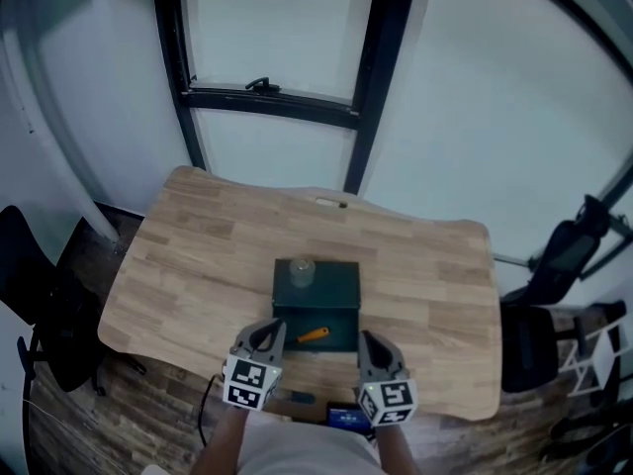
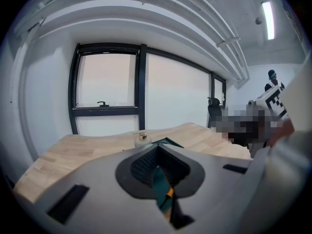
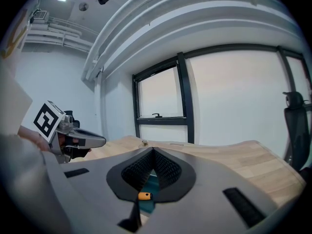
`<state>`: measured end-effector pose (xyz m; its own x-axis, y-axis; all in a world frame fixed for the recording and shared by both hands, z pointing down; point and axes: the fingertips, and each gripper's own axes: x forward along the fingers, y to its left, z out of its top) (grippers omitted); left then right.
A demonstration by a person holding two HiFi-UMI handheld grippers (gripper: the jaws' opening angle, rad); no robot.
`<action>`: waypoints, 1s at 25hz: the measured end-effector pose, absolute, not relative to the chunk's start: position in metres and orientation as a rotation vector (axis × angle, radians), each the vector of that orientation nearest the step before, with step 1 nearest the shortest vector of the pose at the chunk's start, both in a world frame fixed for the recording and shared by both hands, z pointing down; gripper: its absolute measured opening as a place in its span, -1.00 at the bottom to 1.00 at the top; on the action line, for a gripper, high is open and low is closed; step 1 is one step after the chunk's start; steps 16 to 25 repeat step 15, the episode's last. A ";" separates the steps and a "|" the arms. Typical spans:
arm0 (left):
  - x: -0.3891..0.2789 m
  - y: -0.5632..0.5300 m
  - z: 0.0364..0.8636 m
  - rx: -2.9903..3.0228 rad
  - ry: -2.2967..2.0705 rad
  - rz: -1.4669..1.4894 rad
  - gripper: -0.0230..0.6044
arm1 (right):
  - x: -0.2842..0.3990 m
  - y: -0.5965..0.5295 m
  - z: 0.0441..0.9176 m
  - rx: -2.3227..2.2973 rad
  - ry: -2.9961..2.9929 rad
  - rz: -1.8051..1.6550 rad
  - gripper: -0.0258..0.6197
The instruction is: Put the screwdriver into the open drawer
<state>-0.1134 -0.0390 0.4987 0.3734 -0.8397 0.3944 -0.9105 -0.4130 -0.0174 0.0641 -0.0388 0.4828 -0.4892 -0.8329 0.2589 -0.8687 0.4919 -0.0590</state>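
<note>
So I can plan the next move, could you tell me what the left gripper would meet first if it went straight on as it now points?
Most likely the open drawer: the left gripper, jaws shut, aims slightly down at it, with the screwdriver lying inside. Depth is unclear.

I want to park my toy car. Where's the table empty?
The table is bare left and right of the green box, and behind it toward the window. The front middle is crowded: left claw and right claw hang by the open drawer with the screwdriver.

Soft daylight from window (image 1: 272, 28); fisheye warp, dark corners; mild blur.
</note>
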 end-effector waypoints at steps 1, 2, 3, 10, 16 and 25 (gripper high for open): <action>-0.115 -0.038 0.499 2.428 -1.577 0.519 -0.93 | 0.065 -0.039 0.483 1.471 -2.535 0.269 -0.93; -0.116 -0.037 0.500 2.427 -1.579 0.522 -0.93 | 0.067 -0.038 0.485 1.474 -2.530 0.270 -0.93; -0.117 -0.037 0.500 2.426 -1.579 0.522 -0.93 | 0.068 -0.038 0.486 1.476 -2.524 0.273 -0.93; -0.121 -0.038 0.503 2.414 -1.567 0.505 -0.93 | 0.062 -0.038 0.489 1.458 -2.526 0.281 -0.93; -0.120 -0.048 0.503 2.421 -1.563 0.491 -0.93 | 0.059 -0.049 0.487 1.442 -2.536 0.262 -0.93; -0.120 -0.048 0.503 2.421 -1.563 0.491 -0.93 | 0.059 -0.049 0.487 1.442 -2.536 0.262 -0.93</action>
